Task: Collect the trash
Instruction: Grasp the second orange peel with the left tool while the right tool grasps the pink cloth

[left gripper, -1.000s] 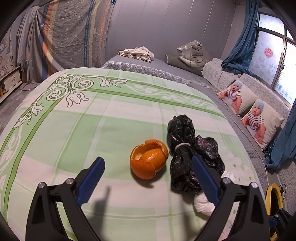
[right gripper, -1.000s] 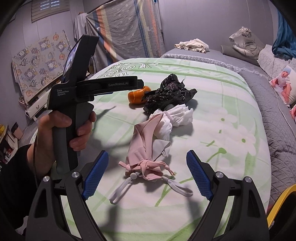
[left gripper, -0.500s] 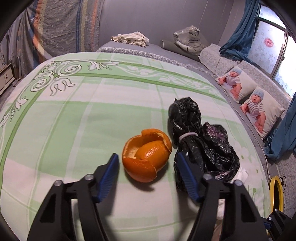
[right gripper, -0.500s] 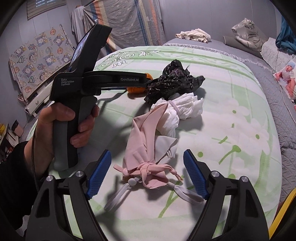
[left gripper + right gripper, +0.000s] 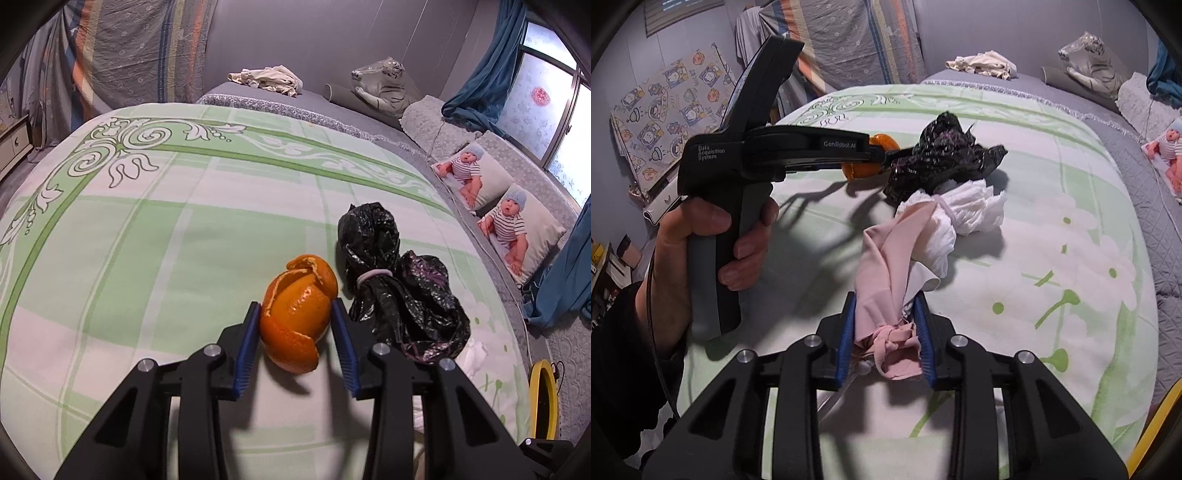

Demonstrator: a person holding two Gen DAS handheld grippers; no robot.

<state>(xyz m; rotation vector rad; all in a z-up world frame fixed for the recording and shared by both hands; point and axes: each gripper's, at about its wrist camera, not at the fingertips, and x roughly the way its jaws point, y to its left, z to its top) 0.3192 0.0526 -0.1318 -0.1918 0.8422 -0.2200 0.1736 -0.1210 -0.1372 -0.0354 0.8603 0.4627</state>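
Left hand-held gripper [image 5: 297,319] just closed, clamping orange peel [image 5: 298,314] (R hand-held gripper [image 5: 886,325] w/ pink cloth [image 5: 886,291] likewise).

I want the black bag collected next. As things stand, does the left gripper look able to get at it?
Probably not right away: the left gripper has just closed on the orange peel, so it is occupied. The black bag lies uncovered right beside it on the bedsheet, an easy reach once freed.
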